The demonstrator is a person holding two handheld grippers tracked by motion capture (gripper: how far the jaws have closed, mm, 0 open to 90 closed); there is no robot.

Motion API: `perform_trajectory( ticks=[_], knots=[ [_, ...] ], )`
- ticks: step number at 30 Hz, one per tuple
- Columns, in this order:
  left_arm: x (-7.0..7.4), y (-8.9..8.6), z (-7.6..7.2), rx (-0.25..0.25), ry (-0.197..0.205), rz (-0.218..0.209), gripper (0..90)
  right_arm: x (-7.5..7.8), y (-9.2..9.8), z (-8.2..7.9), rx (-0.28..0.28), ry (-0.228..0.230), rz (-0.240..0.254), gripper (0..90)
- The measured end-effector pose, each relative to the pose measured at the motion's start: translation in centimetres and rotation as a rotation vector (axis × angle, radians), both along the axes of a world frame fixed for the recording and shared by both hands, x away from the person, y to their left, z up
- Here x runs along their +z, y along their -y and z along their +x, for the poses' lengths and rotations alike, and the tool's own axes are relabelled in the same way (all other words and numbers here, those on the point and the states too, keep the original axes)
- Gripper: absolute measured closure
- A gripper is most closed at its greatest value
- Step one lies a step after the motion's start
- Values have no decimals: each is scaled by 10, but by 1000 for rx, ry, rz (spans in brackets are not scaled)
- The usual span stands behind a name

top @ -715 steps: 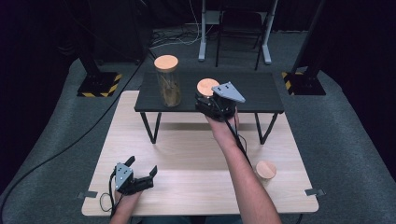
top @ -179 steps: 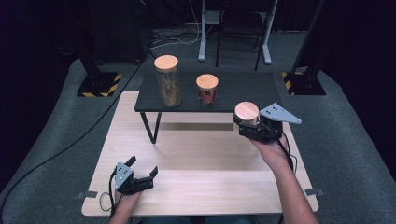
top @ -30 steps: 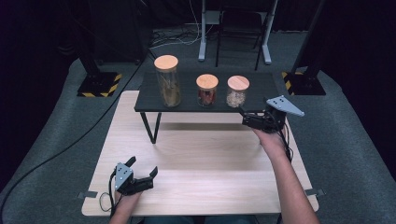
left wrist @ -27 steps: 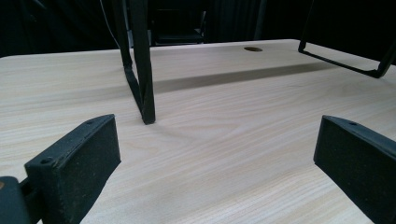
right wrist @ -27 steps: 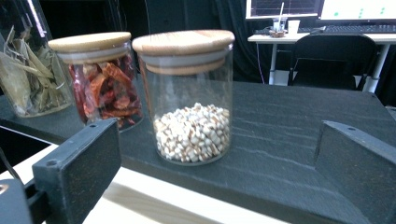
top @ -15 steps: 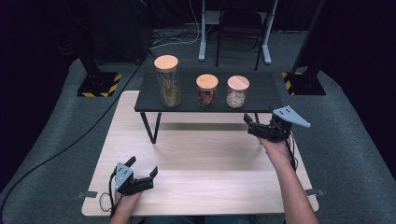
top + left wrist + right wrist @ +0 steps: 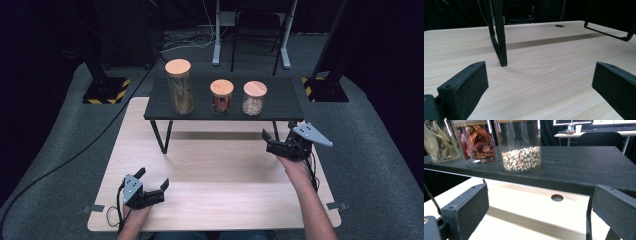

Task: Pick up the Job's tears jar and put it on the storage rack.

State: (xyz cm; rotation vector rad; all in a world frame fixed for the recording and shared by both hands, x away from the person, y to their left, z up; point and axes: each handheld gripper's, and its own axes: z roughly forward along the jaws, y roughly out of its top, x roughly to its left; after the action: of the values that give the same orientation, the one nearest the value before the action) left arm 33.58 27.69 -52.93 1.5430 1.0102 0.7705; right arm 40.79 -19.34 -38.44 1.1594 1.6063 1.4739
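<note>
Three glass jars with wooden lids stand in a row on the black raised shelf [image 7: 280,97]: a tall jar of dried leaves [image 7: 179,87], a shorter jar of red chillies [image 7: 221,97] and a jar of pale beans [image 7: 254,98]. In the right gripper view the bean jar [image 7: 520,147] is straight ahead, with the chilli jar [image 7: 477,145] to its left. My right gripper [image 7: 276,139] hangs open and empty over the table, in front of the shelf's right end. My left gripper [image 7: 152,179] rests open and empty near the table's front left.
The light wooden table [image 7: 220,165] carries the shelf on thin black legs [image 7: 499,37]. A round hole [image 7: 557,197] is cut in the tabletop under the shelf. Dark carpet, stands and cables surround the table.
My right gripper set the bean jar on the shelf beside the chilli jar, let go, and has drawn back toward me and downward. The left gripper has stayed still.
</note>
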Motion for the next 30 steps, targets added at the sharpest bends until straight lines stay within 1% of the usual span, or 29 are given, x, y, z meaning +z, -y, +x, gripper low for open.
perform_trajectory(
  ticks=[5, 6, 8, 15, 25, 30],
  knots=[
    [0, 0, 0, 0, 0, 0, 0, -10, 2, -3, -5, -11, 11, 1],
    [0, 0, 0, 0, 0, 0, 0, -10, 2, -3, -5, -11, 11, 1],
    [0, 0, 0, 0, 0, 0, 0, -15, 3, -4, -6, -20, 17, 1],
    [0, 0, 0, 0, 0, 0, 0, -29, 6, -7, -13, -38, 18, 1],
    [0, 0, 0, 0, 0, 0, 0, -49, 11, -11, -33, -60, 4, 1],
    [0, 0, 0, 0, 0, 0, 0, -61, 15, -11, -47, -79, 13, 1]
  ],
)
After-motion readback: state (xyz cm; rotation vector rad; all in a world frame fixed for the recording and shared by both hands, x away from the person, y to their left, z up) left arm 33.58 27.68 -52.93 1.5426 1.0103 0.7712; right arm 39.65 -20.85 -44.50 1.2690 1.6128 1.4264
